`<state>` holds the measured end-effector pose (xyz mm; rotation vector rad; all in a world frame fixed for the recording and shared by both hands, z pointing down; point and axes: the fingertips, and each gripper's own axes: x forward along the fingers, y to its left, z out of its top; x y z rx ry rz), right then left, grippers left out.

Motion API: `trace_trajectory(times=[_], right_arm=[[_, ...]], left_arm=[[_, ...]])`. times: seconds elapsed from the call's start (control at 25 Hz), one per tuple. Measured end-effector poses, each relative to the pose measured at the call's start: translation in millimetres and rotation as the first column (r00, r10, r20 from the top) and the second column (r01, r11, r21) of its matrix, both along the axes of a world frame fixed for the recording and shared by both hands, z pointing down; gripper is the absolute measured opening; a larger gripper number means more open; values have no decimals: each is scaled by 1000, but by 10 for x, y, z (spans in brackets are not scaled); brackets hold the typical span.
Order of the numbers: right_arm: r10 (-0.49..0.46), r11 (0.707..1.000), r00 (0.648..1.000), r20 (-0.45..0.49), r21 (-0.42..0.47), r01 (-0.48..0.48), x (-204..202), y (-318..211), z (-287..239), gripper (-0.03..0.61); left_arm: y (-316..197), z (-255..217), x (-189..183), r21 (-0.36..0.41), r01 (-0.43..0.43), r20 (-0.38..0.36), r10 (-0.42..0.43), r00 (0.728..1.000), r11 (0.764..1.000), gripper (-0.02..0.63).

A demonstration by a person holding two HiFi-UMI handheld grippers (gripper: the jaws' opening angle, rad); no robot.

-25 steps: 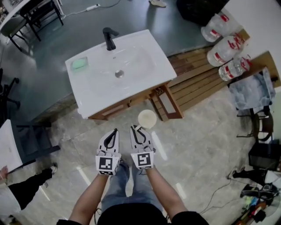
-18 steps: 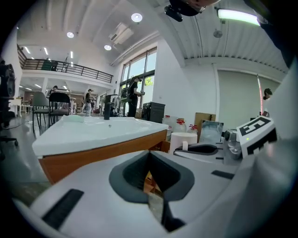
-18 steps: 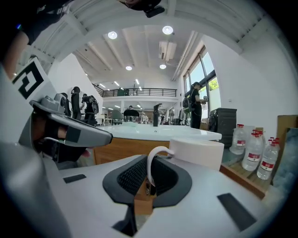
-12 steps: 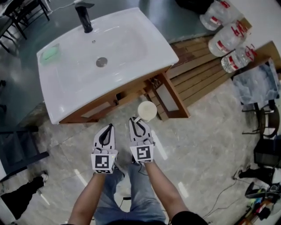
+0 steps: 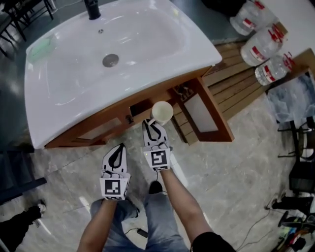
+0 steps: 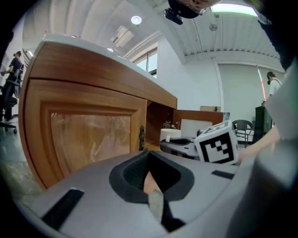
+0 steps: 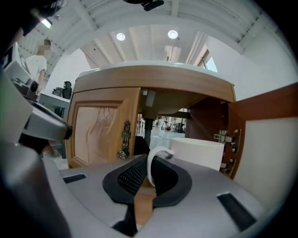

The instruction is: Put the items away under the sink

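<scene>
White sink (image 5: pixel 74 78) on a brown wooden cabinet (image 5: pixel 106 123), with a black faucet (image 5: pixel 91 8) at the sink's back. In front of the sink are a cream-white mug (image 5: pixel 162 112) and the grey left gripper (image 5: pixel 126 146) and right gripper (image 5: pixel 150 123), which bear black-and-white square markers.

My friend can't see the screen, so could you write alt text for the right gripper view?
The right gripper pinches the handle of a white mug between its jaws, in front of a wooden sink cabinet. The cabinet's left door is closed. Its right door stands open, showing a drain pipe inside.
</scene>
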<state>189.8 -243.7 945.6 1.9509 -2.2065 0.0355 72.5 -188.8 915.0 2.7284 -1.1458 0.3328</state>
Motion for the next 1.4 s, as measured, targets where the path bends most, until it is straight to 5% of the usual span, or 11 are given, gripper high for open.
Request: trace_trajectory(times=[0.36,0.84,1.04,1.4], right_arm=[[-9,999,1000,7,50,9,98,-735,360,38],[-32,996,999,-20,81,33,64,-1090,496,40],[-12,998,1000,-27,63,13,112,-964,507,146],[41,996,998,49,-81,-37,160,-122,148,179]], left_arm=[[-122,391,-89,5,29,-10,-29,1000,1000,6],[-205,567,-156,7,45,-17,-45,999,999,6],[-198,551,-181,-29,54,-8,-54,999,998,6],[-58,-171,-338,-52,52,28,-51,998,997,6]])
